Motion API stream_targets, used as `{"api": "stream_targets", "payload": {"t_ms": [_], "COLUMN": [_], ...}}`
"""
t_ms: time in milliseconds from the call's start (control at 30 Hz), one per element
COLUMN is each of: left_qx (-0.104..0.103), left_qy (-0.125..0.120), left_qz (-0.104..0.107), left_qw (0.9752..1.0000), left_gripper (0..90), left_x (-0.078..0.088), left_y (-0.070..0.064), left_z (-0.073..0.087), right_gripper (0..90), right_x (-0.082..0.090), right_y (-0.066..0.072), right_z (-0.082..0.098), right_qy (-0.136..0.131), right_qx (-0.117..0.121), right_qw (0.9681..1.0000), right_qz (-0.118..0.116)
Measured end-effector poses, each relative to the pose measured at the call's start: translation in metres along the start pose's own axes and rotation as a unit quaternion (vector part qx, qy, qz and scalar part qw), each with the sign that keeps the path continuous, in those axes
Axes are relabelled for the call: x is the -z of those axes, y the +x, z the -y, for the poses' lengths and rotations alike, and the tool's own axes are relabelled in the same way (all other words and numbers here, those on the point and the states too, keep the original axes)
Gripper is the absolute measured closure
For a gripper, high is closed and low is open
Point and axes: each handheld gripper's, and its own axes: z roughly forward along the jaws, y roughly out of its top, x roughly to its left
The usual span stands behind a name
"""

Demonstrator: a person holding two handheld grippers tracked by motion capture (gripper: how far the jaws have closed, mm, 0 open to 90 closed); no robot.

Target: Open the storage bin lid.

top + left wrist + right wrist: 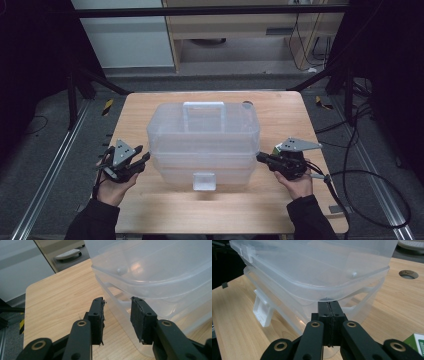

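Note:
A clear plastic storage box (202, 140) with a lid, a top handle (203, 107) and a front latch (204, 181) stands mid-table. My left gripper (142, 157) is by the box's left side, low over the wood. In the left gripper view it (117, 312) is open, with the box (155, 270) just beyond its tips and nothing between the pads. My right gripper (260, 157) is at the box's right side. In the right gripper view it (329, 305) is shut, jaws pressed together, tips right under the lid's rim (352, 287).
The wooden table (145, 205) has a round hole (247, 104) behind the box. A small green-and-white carton (415, 340) lies near my right hand. Cables trail off the table's right edge (370, 175). Dark frame struts stand at both far corners.

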Motion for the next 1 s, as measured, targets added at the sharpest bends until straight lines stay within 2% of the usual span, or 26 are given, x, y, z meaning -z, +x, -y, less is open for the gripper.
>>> {"api": "stream_targets", "payload": {"t_ms": [300, 600, 733, 1000], "left_qx": [-0.008, -0.002, 0.008, 0.011], "left_qy": [-0.015, -0.034, -0.043, -0.056], "left_qz": [0.000, -0.006, 0.000, 0.004], "left_qw": [0.9999, 0.9994, 0.9991, 0.9984], "left_gripper": [60.7, 60.2, 59.7, 60.7], "left_x": [-0.0032, -0.0021, -0.0015, -0.0020], "left_y": [-0.0055, -0.0076, -0.0066, -0.0046], "left_z": [-0.0027, -0.0044, -0.0052, -0.0064], "right_gripper": [90.0, 90.0, 90.0, 87.2], "right_x": [0.0003, 0.0005, 0.0005, 0.0008], "right_y": [-0.0001, 0.0006, 0.0004, 0.0011], "right_z": [-0.0014, -0.0040, -0.0047, -0.0066], "right_qy": [-0.003, -0.008, -0.012, -0.018], "right_qx": [-0.001, -0.001, -0.002, -0.001], "right_qw": [1.0000, 1.0000, 0.9999, 0.9998], "right_qz": [0.001, 0.000, 0.000, 0.009]}}
